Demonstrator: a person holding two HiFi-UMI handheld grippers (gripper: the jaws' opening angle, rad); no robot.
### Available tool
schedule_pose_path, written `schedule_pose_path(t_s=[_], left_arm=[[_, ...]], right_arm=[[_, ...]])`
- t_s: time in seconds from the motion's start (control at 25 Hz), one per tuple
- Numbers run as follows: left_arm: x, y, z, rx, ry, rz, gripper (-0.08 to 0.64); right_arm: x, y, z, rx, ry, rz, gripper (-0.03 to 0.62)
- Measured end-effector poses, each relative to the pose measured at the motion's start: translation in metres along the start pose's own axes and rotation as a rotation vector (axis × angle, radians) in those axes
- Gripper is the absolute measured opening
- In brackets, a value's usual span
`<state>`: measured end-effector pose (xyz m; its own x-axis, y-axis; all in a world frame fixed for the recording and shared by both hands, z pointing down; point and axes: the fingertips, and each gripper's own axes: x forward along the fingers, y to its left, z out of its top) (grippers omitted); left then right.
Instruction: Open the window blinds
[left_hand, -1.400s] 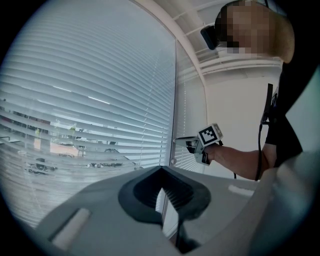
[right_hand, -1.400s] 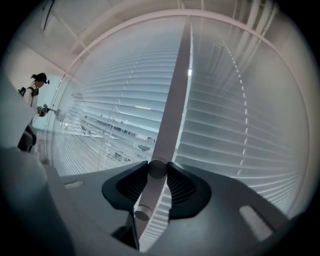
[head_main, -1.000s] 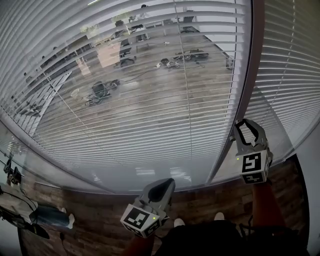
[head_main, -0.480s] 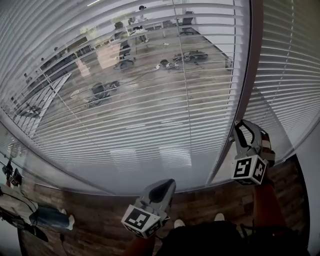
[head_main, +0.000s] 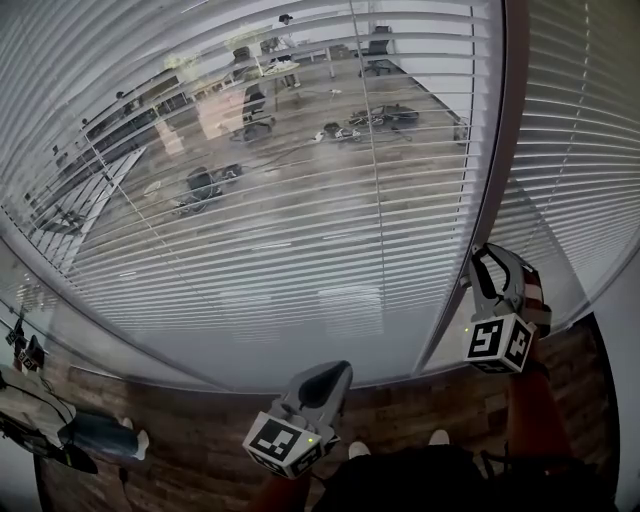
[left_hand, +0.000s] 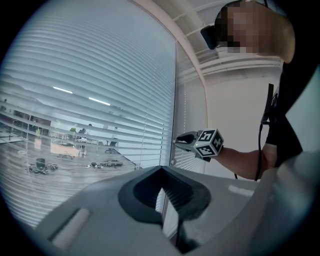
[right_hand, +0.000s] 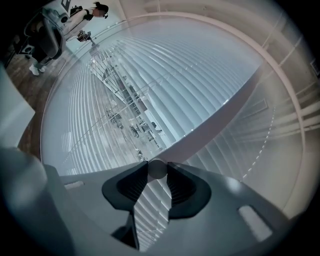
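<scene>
Head view looking steeply down at wide horizontal window blinds (head_main: 300, 230), slats partly tilted so a room w/ desks (head_main: 250, 120) shows between them. A dark upright frame post (head_main: 497, 180) splits them from a second blind (head_main: 580, 150) at right.

R gripper (head_main: 487, 255) is level, just beside that post. Its fingers are closed on a slim, round, clear wand (right_hand: 157, 169), pinched right at the tips. L gripper (head_main: 340, 372) sits low, well apart from the blinds, fingers together w/ nothing in them.

Judgement: the wand is prob. light, stiff, smooth plastic, so likely slippery. It needs a firm pinch across the round shaft & a twist about its own axis, no pulling. Slats look thin & easily bent; best left untouched.
</scene>
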<state>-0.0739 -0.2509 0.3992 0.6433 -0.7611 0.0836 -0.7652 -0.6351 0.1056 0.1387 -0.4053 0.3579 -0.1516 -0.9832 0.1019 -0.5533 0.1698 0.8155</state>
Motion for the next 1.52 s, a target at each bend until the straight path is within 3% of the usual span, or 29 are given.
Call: schedule_pose_path(t_s=[0.36, 0.52, 0.76, 0.92, 1.08, 1.2, 1.52], left_arm=[[-0.001, -0.004, 0.005, 0.013, -0.020, -0.019, 0.000], [0.001, -0.005, 0.009, 0.007, -0.036, -0.025, 0.000], [0.003, -0.006, -0.005, 0.001, 0.013, -0.028, 0.000], [0.003, -0.006, -0.002, 0.001, 0.000, -0.029, 0.000], [0.001, -0.006, -0.001, 0.005, -0.003, -0.030, 0.000], [0.000, -0.004, -0.001, 0.000, 0.008, -0.021, 0.000], [-0.001, -0.002, -0.001, 0.006, -0.016, -0.028, 0.000]], right_arm=[[-0.002, -0.001, 0.002, 0.046, -0.019, 0.002, 0.149], [-0.005, -0.007, 0.002, 0.276, -0.076, 0.041, 0.155], [-0.008, -0.011, 0.003, 0.671, -0.166, 0.111, 0.178], [-0.005, -0.015, -0.002, 0.956, -0.162, 0.168, 0.178], [-0.002, -0.015, -0.007, 1.131, -0.160, 0.213, 0.170], [0.000, -0.014, -0.006, 1.182, -0.164, 0.226, 0.170], [0.001, -0.012, -0.007, 1.185, -0.156, 0.218, 0.169]])
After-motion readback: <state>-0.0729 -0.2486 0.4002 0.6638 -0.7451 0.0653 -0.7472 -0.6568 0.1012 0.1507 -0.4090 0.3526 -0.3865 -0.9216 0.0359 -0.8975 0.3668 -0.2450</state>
